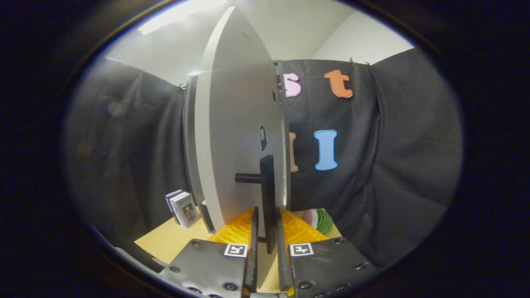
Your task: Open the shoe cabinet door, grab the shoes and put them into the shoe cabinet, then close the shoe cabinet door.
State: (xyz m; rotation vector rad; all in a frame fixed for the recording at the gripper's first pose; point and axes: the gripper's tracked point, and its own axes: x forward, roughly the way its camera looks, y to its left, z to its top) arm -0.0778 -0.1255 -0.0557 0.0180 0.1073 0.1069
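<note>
Cabinet door, pale grey, seen nearly edge-on from the gripper view, standing upright and swung out from the cabinet body, whose darker front edge shows just behind the door on its left side. Handle, a dark vertical bar, stands off the door face on a short round post and runs down into the gap between the two fingers. Gripper narrowed around the lower end of the handle: one finger lies close on each side of the bar, but whether both press on it cannot be told, since a thin gap seems to remain on either side. Small dark keyhole-like fitting sits on the door above the handle. Square markers are fixed on the gripper's two plates, one at the base of each finger. Yellow ribbed mat lies on the table under and just beyond the fingers, at the foot of the door. Round striped object, green, white and pink, rests on the table just to the right of the mat, near the black cloth wall. Small boxes, upright and side by side, stand on the table to the left of the cabinet, against the cloth
</note>
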